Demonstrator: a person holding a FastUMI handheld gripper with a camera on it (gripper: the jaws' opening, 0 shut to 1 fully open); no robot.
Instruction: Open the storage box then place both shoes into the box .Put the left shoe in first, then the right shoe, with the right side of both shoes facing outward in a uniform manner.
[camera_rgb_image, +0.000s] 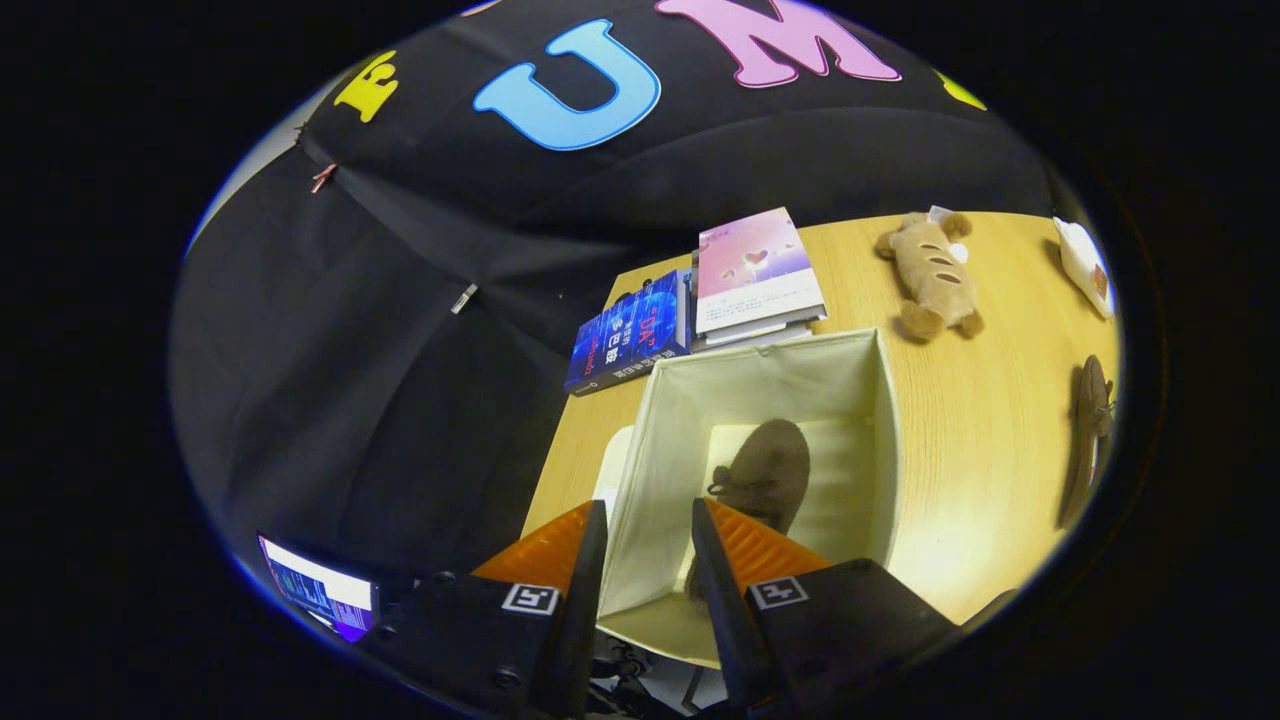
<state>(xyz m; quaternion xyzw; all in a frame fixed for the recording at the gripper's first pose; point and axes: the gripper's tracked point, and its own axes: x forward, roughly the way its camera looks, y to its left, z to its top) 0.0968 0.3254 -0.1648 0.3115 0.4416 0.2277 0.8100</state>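
Note:
The cream fabric storage box (892, 440) stands open on the wooden table (985, 500), right below me. One brown shoe (772, 462) lies on the box floor, toe pointing away; its heel end is hidden behind one of my fingers. The second brown shoe (1093, 425) lies on the table well to the right of the box, seen side-on. My gripper (648, 515) hovers above the near side of the box, open, with the box's inner wall showing in the gap between the fingers and nothing held.
Two stacks of books, one blue (630, 338) and one pink (757, 268), sit just beyond the box. A tan plush toy (935, 275) and a white packet (1085, 262) lie at the table's far right. A pale flat piece (612, 468) shows beside the box's left wall.

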